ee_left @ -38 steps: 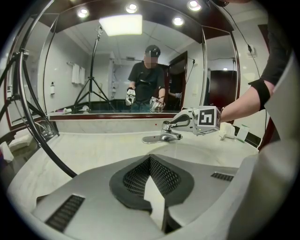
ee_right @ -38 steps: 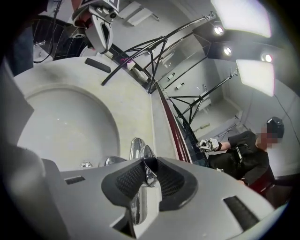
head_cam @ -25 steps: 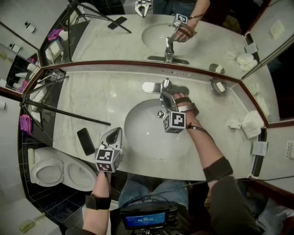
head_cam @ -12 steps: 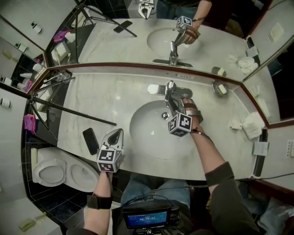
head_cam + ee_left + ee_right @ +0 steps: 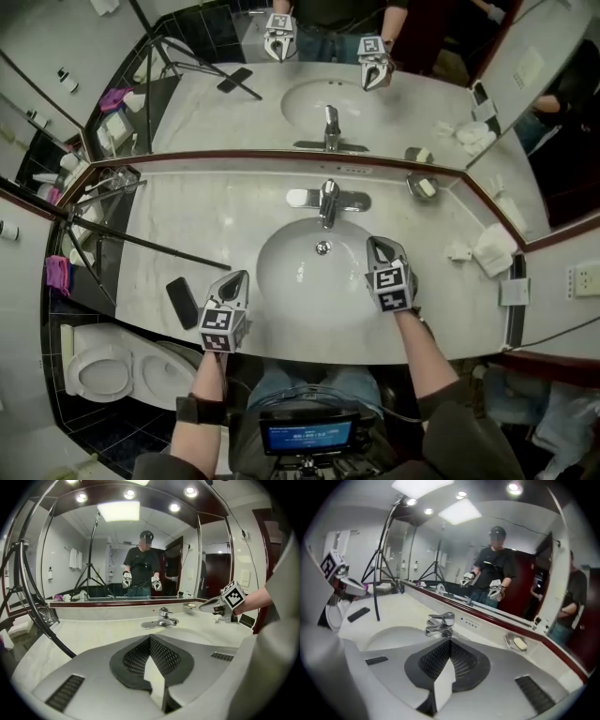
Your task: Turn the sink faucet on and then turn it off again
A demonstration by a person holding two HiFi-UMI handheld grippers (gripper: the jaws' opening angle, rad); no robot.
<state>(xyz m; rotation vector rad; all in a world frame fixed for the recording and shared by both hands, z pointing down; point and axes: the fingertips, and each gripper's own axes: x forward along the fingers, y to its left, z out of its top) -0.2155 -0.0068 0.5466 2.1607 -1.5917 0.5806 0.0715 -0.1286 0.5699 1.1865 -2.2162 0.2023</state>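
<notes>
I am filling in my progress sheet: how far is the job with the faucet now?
Done, it seems: no water runs from the faucet into the sink. In hand: nothing; the right hand-held gripper, at the faucet a second ago, is now apart from it, and its jaws have just been closing on nothing. The left hand-held gripper is shut, empty. Left: probably nothing.

Hand-held grippers: left (image 5: 241, 277) closed, right (image 5: 375, 244) just-closed, empty.
</notes>
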